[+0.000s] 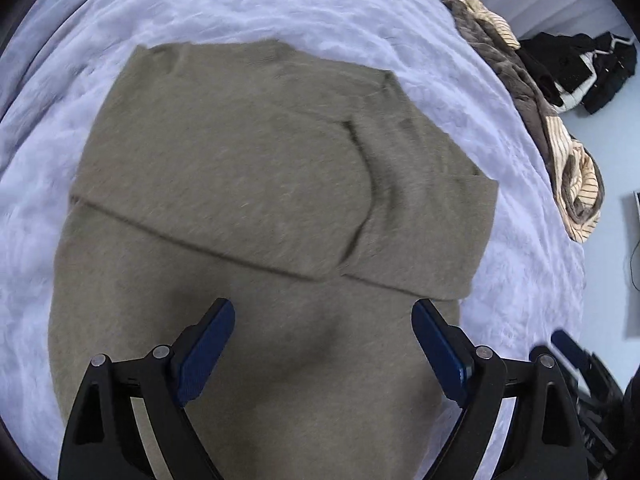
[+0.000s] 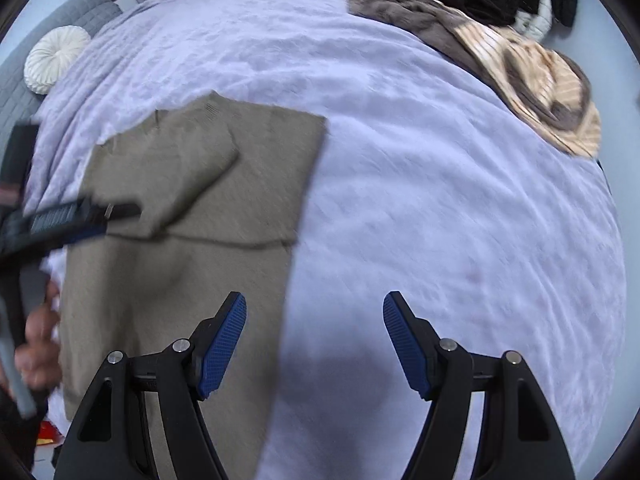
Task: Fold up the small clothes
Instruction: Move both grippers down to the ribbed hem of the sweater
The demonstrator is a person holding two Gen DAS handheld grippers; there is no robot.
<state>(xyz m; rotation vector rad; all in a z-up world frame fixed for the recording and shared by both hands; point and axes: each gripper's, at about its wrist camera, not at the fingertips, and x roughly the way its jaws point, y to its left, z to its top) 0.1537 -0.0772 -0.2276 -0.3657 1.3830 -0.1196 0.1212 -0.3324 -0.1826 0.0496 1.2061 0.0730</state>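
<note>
**Ana:** Over the pale bedspread [image 2: 440, 160], the olive sweater [image 1: 248, 184] lies flat, both sleeves folded in across the chest. The left gripper [image 1: 323, 344] hangs above its lower body, jaws spread wide, nothing between the blue pads.

**Ben:** And the right gripper [image 2: 315, 344] straddles the sweater's side edge, equally wide and empty. One pad is over knit, the other over bedspread.

**Ana:** That's the risk, I'd say. Close there and it could pinch the bedspread along with the hem, dragging the cover up into the fold.

**Ben:** Agreed. Also, fuzzy knit is thick; a shallow bite might catch only the top layer and leave the back behind.

**Ana:** Uneven lifts would skew it, sliding those sleeves out.

**Ben:** The striped pile [image 2: 532, 80] sits well clear, at least.
</note>
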